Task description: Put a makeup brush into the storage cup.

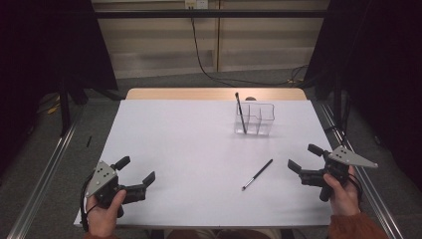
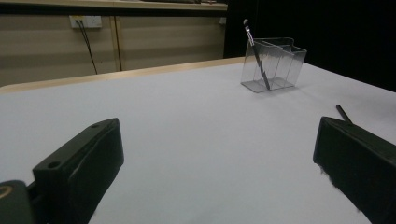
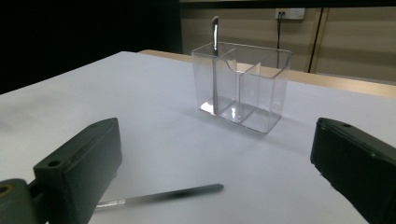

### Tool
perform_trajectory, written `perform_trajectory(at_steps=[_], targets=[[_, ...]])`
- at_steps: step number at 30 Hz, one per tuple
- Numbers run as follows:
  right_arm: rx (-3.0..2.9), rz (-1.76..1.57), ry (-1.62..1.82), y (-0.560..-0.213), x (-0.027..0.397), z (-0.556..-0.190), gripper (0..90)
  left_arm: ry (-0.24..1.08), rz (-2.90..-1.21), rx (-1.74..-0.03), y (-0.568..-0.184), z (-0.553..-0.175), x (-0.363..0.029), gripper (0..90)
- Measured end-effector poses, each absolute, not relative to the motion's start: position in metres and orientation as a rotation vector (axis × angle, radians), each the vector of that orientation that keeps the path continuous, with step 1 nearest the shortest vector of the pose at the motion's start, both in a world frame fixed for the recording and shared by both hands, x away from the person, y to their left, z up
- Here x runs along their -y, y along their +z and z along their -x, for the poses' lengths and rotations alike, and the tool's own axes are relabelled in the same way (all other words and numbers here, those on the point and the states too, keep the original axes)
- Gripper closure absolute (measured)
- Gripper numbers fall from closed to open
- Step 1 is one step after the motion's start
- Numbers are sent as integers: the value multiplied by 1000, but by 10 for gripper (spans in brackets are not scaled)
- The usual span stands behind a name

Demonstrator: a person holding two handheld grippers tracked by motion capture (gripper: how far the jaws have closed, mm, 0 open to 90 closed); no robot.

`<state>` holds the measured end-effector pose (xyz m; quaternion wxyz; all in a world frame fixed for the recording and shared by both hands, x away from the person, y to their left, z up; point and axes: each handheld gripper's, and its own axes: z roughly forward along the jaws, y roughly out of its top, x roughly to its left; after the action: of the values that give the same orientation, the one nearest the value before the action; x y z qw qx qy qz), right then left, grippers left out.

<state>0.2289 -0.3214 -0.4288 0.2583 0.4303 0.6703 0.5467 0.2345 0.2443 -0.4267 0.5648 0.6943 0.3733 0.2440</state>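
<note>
We see the white table (image 1: 189,149) running from the near edge, where the person's hands come in, to a bare wooden strip (image 1: 199,93) along its far side. On the far right part of the table stands a clear plastic organizer (image 1: 260,119) with several compartments, upright and well apart from both hands; in the right gripper view the same organizer (image 3: 254,88) sits ahead of the jaws, slightly left of centre. At the near left corner we find the left gripper (image 1: 135,172), held in the person's left hand (image 1: 102,216), its jaws spread wide with nothing between them; the left gripper view shows the two black jaws far apart over bare table. At the near right edge we find the right gripper (image 1: 304,157), held in the right hand (image 1: 343,196), its jaws likewise spread and empty. A thin dark brush (image 1: 241,112) stands tilted in the left compartment of the organizer, its tip rising above the rim; the left gripper view shows this brush (image 2: 256,53) leaning the same way. A second brush (image 1: 258,175) lies flat on the table near the right gripper, just to its left and apart from the jaws, angled from near left to far right; in the right gripper view it (image 3: 161,196) lies low across the table just ahead of the left-hand jaw.
</note>
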Motion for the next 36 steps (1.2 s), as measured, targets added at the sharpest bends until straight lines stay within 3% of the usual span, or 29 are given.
perform_trajectory(at_steps=[8, 36], targets=[[-1841, -1184, 1461, -438, 328, -215, 11, 583, -1630, -896, -427, -230, -247, 18], [-1897, -1121, 1470, -434, 318, -222, 2, 583, -1630, -917, -428, -232, -247, 19]])
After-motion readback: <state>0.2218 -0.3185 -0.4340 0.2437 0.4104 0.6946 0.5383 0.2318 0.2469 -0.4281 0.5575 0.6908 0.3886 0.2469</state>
